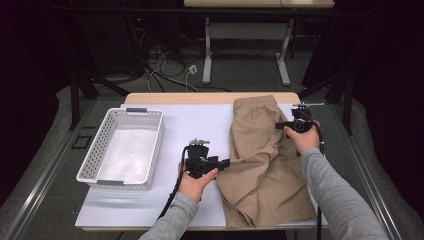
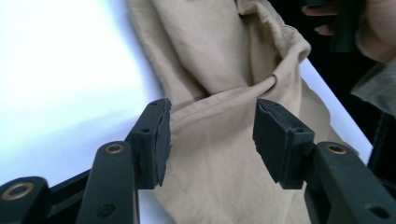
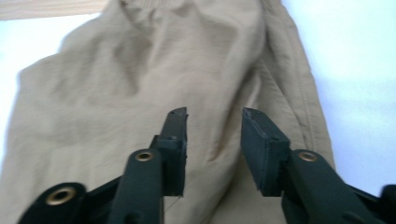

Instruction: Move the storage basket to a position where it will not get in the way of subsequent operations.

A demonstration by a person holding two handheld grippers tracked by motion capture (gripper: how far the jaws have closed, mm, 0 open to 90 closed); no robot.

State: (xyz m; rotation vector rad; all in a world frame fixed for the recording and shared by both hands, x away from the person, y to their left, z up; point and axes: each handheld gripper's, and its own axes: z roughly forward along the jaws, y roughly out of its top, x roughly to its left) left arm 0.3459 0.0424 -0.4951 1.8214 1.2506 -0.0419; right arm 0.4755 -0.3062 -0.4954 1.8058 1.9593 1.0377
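A beige garment (image 1: 260, 160) lies crumpled on the right half of the white table cover (image 1: 195, 125). My left gripper (image 1: 225, 162) sits at the garment's left edge, pointing right. In the left gripper view its jaws stand apart (image 2: 212, 135), with a fold of the beige cloth (image 2: 219, 60) beyond the gap and nothing pressed by the pads. My right gripper (image 1: 279, 125) is over the garment's upper right part, pointing left. In the right gripper view it is open (image 3: 215, 140) just above the cloth (image 3: 140, 70), with no fabric pinched.
A white slotted basket (image 1: 95, 150) stands empty at the table's left. The wooden table edge (image 1: 200, 97) runs along the back. Beyond it are cables and a desk frame (image 1: 207, 55) on the floor. Dark frame posts stand on both sides.
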